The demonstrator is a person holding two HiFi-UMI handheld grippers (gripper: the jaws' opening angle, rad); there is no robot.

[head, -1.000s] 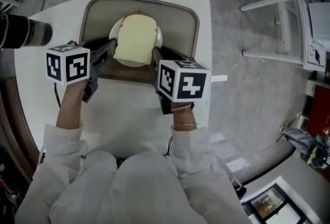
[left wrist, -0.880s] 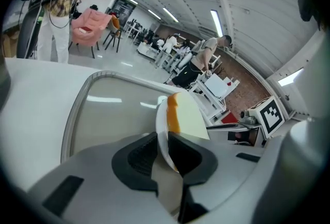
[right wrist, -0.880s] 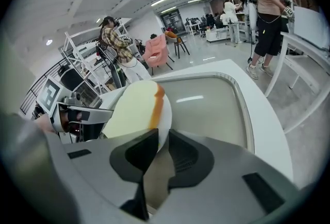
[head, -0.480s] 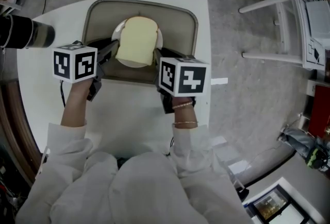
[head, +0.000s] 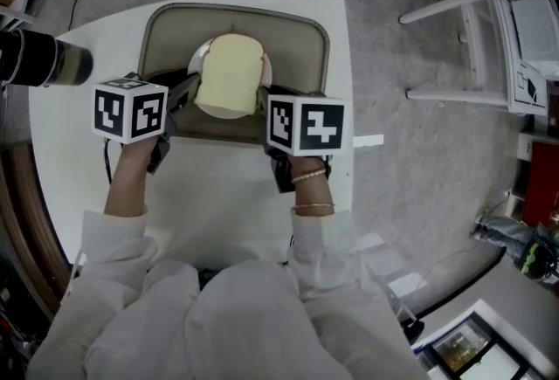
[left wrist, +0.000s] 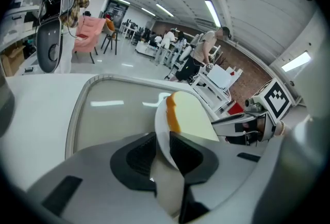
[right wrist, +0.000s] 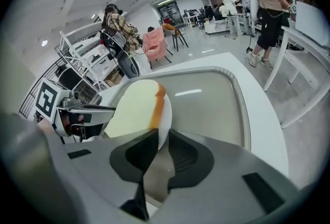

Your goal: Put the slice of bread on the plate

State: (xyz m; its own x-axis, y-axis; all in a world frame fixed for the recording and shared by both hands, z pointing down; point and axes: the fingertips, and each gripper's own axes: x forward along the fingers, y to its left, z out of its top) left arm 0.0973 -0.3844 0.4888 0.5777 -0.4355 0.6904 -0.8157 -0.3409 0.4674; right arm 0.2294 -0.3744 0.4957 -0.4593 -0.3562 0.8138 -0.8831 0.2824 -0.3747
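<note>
Find the slice of bread (head: pixel 229 72) lying flat on the white plate (head: pixel 195 59), rounded top towards 12 o'clock, covering most of the dish. Find that plate near the middle of the beige tray (head: pixel 166 38), itself set at the 12 o'clock side of the white table (head: pixel 218 195). Cannot tell whether resting on the tray or held just clear of it.

Look at the plate's 8 o'clock rim for the left gripper (head: pixel 186 90), reaching in from 7 o'clock under its marker cube (head: pixel 129 110). Has just been opening its jaws, with the plate's rim between the pads (left wrist: pixel 139 156) and both pads close beside that rim, not clamping it.

Look at the plate's 4 o'clock rim for the right gripper (head: pixel 264 96), reaching in from 5 o'clock. Grips the plate there, pads (right wrist: pixel 184 158) closed on the thin rim from both faces, with the bread's brown crust just beyond them.

Beyond the tray, note a dark cylinder (head: pixel 44 59) at the table's 9 o'clock edge and a white metal frame (head: pixel 454 11) on the grey floor (head: pixel 393 195) towards 2 o'clock. Note white sleeves (head: pixel 105 256) at 6 o'clock, leading to both hands
</note>
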